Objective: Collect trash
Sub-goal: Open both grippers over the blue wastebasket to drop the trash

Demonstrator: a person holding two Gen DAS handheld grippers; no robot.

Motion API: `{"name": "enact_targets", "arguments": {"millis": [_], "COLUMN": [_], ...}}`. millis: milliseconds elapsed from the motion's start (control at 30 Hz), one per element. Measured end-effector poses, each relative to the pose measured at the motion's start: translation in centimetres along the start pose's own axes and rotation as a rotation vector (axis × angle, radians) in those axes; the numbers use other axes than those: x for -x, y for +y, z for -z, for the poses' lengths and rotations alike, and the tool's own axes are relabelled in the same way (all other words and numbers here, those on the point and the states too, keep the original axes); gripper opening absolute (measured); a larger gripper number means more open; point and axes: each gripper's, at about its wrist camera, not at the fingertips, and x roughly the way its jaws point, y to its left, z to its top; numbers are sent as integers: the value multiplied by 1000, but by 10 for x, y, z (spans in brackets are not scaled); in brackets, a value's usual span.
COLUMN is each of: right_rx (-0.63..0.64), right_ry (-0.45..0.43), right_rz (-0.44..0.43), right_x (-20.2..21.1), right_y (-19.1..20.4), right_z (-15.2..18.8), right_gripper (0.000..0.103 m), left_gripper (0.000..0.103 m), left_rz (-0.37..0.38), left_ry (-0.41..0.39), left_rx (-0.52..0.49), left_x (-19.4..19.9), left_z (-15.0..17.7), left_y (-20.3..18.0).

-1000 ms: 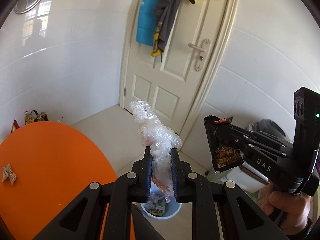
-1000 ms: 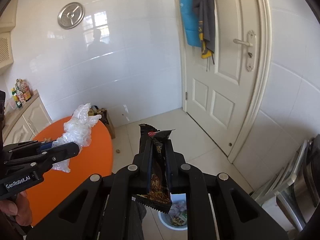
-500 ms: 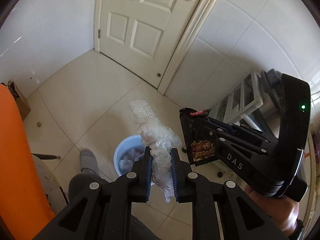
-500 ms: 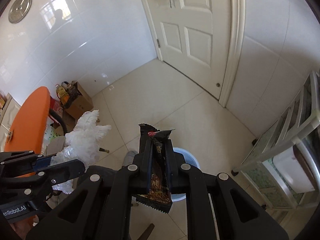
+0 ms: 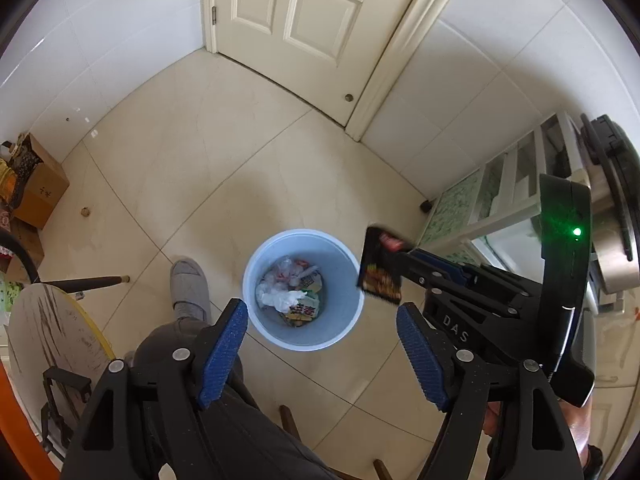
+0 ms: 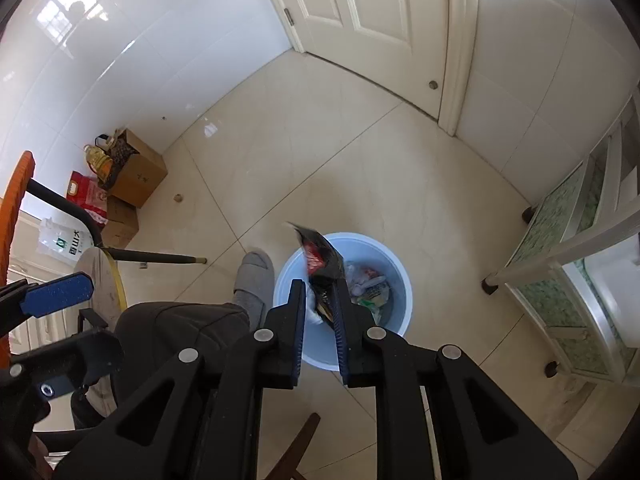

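A light blue bin (image 5: 347, 322) stands on the tiled floor, holding several wrappers and a crumpled clear plastic wrap (image 5: 278, 300). My left gripper (image 5: 322, 346) hangs above its near rim, jaws wide and still opening, with nothing between them. My right gripper (image 6: 320, 300) points down over the bin (image 6: 400, 304). Its jaws are opening a little, and a black snack wrapper (image 6: 322, 268), blurred, sits loose between them over the bin's mouth. The left wrist view shows this wrapper (image 5: 378, 272) at the right gripper's tip, by the bin's right rim.
A person's dark trouser leg and grey slipper (image 5: 188, 288) are just left of the bin. A round stool (image 5: 52, 332) and the orange table's edge (image 6: 16, 200) lie further left. Cardboard boxes (image 6: 136, 180) stand by the wall, a white shelf rack (image 6: 580, 260) at right.
Both grippers have tipped downward and sunk over the bin. The left one opened, and the clear plastic wrap is gone from its jaws. The right jaws have parted slightly around the black wrapper.
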Motion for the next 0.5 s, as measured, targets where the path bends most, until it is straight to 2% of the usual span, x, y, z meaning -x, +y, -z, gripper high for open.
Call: {"name": "enact_targets", "arguments": {"millis": [33, 100, 167, 267, 500], "right_rx": [-5, -10, -22, -44, -16], "right_ry": [6, 6, -12, -28, -71], "right_rz": [-9, 1, 2, 25, 52], "right_x": [-1, 0, 5, 12, 39], "right_y": [0, 1, 3, 5, 28], "right_z": [2, 4, 6, 7, 8], "right_gripper": [28, 75, 85, 103, 103], "left_gripper": [78, 81, 83, 89, 92], "left_rz": [-14, -35, -45, -82, -116], "left_ry": [-7, -23, -40, -78, -168], "left_rx": [2, 6, 3, -10, 6], "left_x": [0, -1, -2, 13, 50], "left_z": [-1, -8, -25, -20, 7], "left_y": [-2, -15, -31, -37, -52]}}
